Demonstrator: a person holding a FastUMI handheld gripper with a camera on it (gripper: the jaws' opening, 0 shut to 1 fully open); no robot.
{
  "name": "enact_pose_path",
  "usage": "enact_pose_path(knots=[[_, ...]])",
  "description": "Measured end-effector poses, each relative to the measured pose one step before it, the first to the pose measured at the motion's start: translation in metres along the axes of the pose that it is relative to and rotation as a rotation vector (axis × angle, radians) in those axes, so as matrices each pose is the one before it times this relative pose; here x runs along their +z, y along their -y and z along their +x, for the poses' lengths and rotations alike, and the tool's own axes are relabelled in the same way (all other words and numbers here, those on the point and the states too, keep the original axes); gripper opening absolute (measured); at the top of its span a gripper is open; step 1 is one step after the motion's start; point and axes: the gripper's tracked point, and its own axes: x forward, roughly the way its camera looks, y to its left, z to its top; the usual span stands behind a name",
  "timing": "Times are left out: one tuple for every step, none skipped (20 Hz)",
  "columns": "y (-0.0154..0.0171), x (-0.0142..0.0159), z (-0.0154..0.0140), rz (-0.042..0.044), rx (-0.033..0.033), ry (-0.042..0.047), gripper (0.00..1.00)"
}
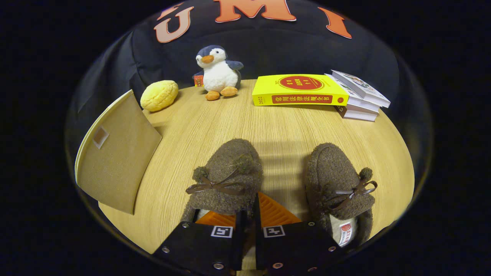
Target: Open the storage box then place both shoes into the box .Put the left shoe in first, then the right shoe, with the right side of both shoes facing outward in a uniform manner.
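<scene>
Two brown fuzzy slippers with brown bows lie on the wooden table [276, 126], toes pointing away from me. My gripper [249, 209] is shut on the right side wall of the left-hand shoe [226, 176]: one finger [215, 219] sits inside its opening and the other finger [274, 210] presses from outside. The right-hand shoe [337, 180] lies apart, just right of the fingers, its pale lining and tag showing. A beige fabric storage box [115, 161] with a cream rim stands to the left of the shoes, with a small patch on the face I can see.
Along the back of the table are a yellow bread-shaped toy [159, 96], a plush penguin [218, 73], a thick yellow book [299, 91] and a stack of white books [360, 96]. Bare wood lies between the shoes and these things.
</scene>
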Motion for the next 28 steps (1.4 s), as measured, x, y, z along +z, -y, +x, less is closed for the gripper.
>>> enact_pose_path(knots=[[0.00121,0.00004,-0.00115,0.01185,-0.00418,-0.00511,0.12],[0.00135,-0.00169,-0.00104,0.00577,-0.00975,-0.00514,0.08],[0.00050,-0.00060,-0.00190,-0.00061,-0.00649,-0.00608,0.06],[-0.00242,-0.00034,-0.00384,-0.00243,-0.00308,-0.00414,0.04],[-0.00350,0.00273,-0.00413,0.00183,0.00175,0.00426,0.04],[-0.00498,0.00253,-0.00447,0.00257,0.00941,0.00640,0.04],[-0.00573,0.00452,-0.00550,0.00453,0.00771,0.00746,0.04],[-0.00543,0.00504,-0.00638,0.00201,0.00619,0.00890,0.04],[-0.00652,0.00656,-0.00610,0.00038,0.00203,0.00835,0.04],[-0.00686,0.00785,-0.00710,-0.00436,0.00345,0.00898,0.04],[-0.00788,0.00773,-0.00840,-0.00773,0.00244,0.00879,0.04],[-0.00906,0.01015,-0.00819,-0.00986,0.00348,0.01069,0.04],[-0.00936,0.01090,-0.00856,-0.00961,0.00540,0.01560,0.04],[-0.01110,0.01100,-0.00850,-0.00717,0.00640,0.01271,0.04],[-0.01161,0.01117,-0.00700,-0.00248,0.00734,0.01087,0.04],[-0.01339,0.01015,-0.00627,-0.00300,0.00982,0.00587,0.04],[-0.01388,0.00913,-0.00411,-0.00318,0.01226,0.00345,0.04],[-0.01438,0.00878,-0.00444,-0.00138,0.01483,0.00382,0.04],[-0.01460,0.00806,-0.00296,0.00204,0.01697,0.00464,0.04],[-0.01442,0.00783,-0.00302,0.00654,0.01735,0.00544,0.04],[-0.01468,0.00728,-0.00078,0.00520,0.01652,0.00410,0.04],[-0.01352,0.00594,-0.00066,0.00251,0.01326,-0.00100,0.04],[-0.01196,0.00452,-0.00202,0.00035,0.00890,0.00010,0.04],[-0.01101,0.00501,0.00060,-0.00301,0.00599,0.00204,0.04],[-0.01132,0.00446,0.00068,-0.00655,0.00661,0.00125,0.04],[-0.01278,0.00389,0.00145,-0.01050,0.00995,0.00401,0.04],[-0.01292,0.00300,0.00215,-0.00899,0.01118,0.00545,0.04],[-0.01243,-0.00042,0.00269,-0.01133,0.00943,-0.00511,0.04]])
